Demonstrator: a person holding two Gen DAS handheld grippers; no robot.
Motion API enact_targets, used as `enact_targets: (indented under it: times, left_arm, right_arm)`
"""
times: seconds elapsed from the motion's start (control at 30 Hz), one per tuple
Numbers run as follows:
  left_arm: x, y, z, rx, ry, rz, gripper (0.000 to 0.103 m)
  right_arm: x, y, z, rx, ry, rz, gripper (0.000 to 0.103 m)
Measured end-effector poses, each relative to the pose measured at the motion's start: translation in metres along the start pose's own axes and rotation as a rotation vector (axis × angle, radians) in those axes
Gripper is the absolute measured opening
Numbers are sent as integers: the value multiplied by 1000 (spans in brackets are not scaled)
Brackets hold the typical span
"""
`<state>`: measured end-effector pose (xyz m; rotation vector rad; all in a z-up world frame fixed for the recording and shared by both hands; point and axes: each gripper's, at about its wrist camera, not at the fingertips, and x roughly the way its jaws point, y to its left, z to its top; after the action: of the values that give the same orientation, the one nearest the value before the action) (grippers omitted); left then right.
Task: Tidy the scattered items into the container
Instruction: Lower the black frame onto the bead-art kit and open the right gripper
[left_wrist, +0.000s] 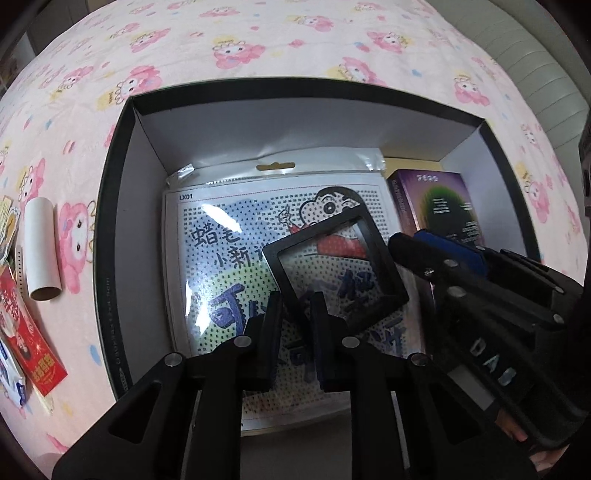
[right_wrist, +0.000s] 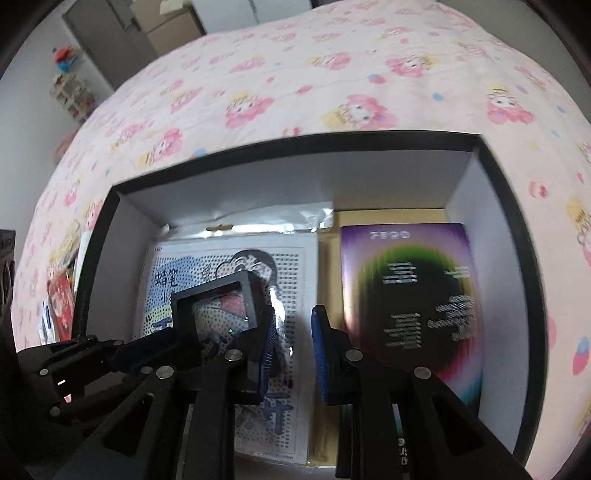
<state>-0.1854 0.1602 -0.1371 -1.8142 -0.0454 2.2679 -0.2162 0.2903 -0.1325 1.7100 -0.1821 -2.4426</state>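
Observation:
A black box (left_wrist: 118, 192) with white inner walls sits on a pink cartoon bedspread. Inside lie a bagged cartoon bead sheet (left_wrist: 236, 236) and a purple box (left_wrist: 439, 206). A small black square frame (left_wrist: 336, 269) with a clear window hangs tilted over the sheet. My left gripper (left_wrist: 295, 314) is shut on the frame's lower edge. My right gripper (right_wrist: 293, 332) is open beside the frame (right_wrist: 218, 299), and its left pad sits close by the frame's right edge. In the right wrist view the box (right_wrist: 517, 229), sheet (right_wrist: 177, 273) and purple box (right_wrist: 410, 291) show too.
On the bedspread left of the box lie a cardboard tube (left_wrist: 40, 251), a red packet (left_wrist: 29, 347) and other small packets (left_wrist: 11, 384). Room furniture (right_wrist: 70, 88) stands beyond the bed at the far left.

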Motion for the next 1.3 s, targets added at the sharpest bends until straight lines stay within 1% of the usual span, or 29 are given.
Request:
enact_targets:
  times: [0.07,0.13,0.3,0.37,0.53,0.63,0.73,0.87,0.97,1.13,1.2,1.3]
  left_arm:
    - [0,3,0,-9,-4,16,14]
    - [-1,7,1,-21,-13,25,14]
    - [-4,18,2,-49,-36,46,14]
    - [-5,18,3,-40,-45,55,14]
    - [-16,21,-5,-48,-49,24,14]
    - [-22,24,-11,-42,-41,5,14]
    - [-20,20,-12,-26,-23,9,14]
    - [-19,20,-10,-25,-10,37,14]
    - [-19,25,-4,-34,-26,93,14]
    - [-20,29,14,-38,-64,180,13]
    - [-15,24,23,-35,-71,186,13]
    - [-21,21,27,-41,-91,160,13]
  right_arm:
    - [8,5,2,-29,27,-25,18]
    - [14,5,5,-26,54,-5,18]
    - [20,9,12,-39,46,15,18]
    - [22,8,15,-35,36,23,18]
    - [11,-8,13,17,7,87,18]
    - [-1,-18,5,40,-22,61,18]
    - [-3,-23,1,54,-6,75,18]
    - [2,-18,3,35,29,91,18]
    - [9,-6,4,-7,54,94,18]
    - [14,-5,10,10,46,127,18]
    - [15,-4,12,18,42,141,19]
    - [17,-4,15,29,36,161,19]
